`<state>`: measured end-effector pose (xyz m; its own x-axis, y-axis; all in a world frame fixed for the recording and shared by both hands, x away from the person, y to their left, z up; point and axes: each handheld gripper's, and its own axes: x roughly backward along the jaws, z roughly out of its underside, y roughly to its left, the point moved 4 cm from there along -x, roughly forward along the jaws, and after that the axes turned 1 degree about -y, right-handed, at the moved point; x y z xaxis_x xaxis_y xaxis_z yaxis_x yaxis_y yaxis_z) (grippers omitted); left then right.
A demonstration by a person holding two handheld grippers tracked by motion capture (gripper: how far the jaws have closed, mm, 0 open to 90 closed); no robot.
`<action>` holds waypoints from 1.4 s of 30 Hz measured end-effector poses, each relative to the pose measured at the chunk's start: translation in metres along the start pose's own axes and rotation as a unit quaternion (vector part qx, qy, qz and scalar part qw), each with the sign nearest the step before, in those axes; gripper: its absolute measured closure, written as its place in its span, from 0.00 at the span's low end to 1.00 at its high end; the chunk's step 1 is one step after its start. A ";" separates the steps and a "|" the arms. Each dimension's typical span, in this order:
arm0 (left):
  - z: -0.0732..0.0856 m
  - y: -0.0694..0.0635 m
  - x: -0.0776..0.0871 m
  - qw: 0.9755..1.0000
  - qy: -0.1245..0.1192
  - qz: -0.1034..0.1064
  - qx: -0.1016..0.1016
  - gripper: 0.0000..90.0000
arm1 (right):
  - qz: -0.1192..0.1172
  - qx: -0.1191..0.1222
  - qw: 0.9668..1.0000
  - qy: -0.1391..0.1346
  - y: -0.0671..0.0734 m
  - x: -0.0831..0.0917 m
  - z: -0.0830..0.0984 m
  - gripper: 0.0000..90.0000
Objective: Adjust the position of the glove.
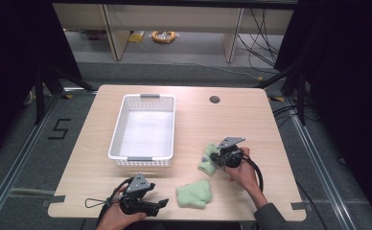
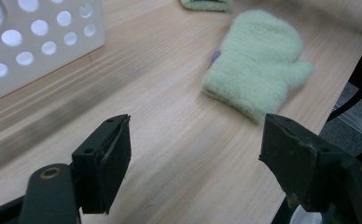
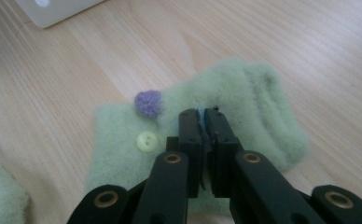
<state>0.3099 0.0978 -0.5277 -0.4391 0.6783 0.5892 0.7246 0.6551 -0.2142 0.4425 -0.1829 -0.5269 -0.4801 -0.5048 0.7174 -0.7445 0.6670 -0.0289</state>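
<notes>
Fluffy pale-green fleece: two mittens lie on your wood-grain worktop (image 1: 251, 110), beside one perforated white plastic basket (image 1: 145, 128). Your right gripper (image 3: 203, 113) has its fingers pinched shut on the buttoned mitten (image 3: 258, 100). Your left gripper (image 2: 195, 140) fingers gape open, empty, near the other mitten (image 2: 256, 70).

Jaws: my left gripper (image 2: 195, 154) stands wide apart, nothing between.
Mitten (image 2: 256, 65): pale green, flat on worktop (image 2: 160, 93) ahead.
Basket (image 2: 39, 42): white, upper left.

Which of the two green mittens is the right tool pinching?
The farther mitten, right of the basket: the right tool is shut on it. The near-edge mitten lies untouched.
</notes>
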 end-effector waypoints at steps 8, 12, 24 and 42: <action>0.000 0.002 0.000 1.000 0.004 -0.003 -0.008 0.27 | -0.009 -0.018 0.999 -0.026 0.000 0.005 -0.003 0.97; 0.000 0.003 0.000 1.000 0.008 0.000 -0.012 0.27 | 0.000 -0.017 0.999 -0.032 0.000 0.011 -0.005 0.97; 0.000 0.004 -0.001 1.000 0.007 0.002 -0.005 0.27 | -0.003 -0.022 0.998 -0.067 0.006 0.028 -0.013 0.97; -0.001 0.004 -0.001 1.000 -0.003 -0.002 -0.002 0.27 | -0.005 -0.050 0.993 -0.104 0.030 0.059 -0.018 0.97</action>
<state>0.3140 0.0994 -0.5287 -0.4454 0.6781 0.5847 0.7247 0.6565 -0.2092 0.4000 -0.1828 -0.4731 -0.5665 -0.6062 0.5582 -0.7045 0.7077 0.0536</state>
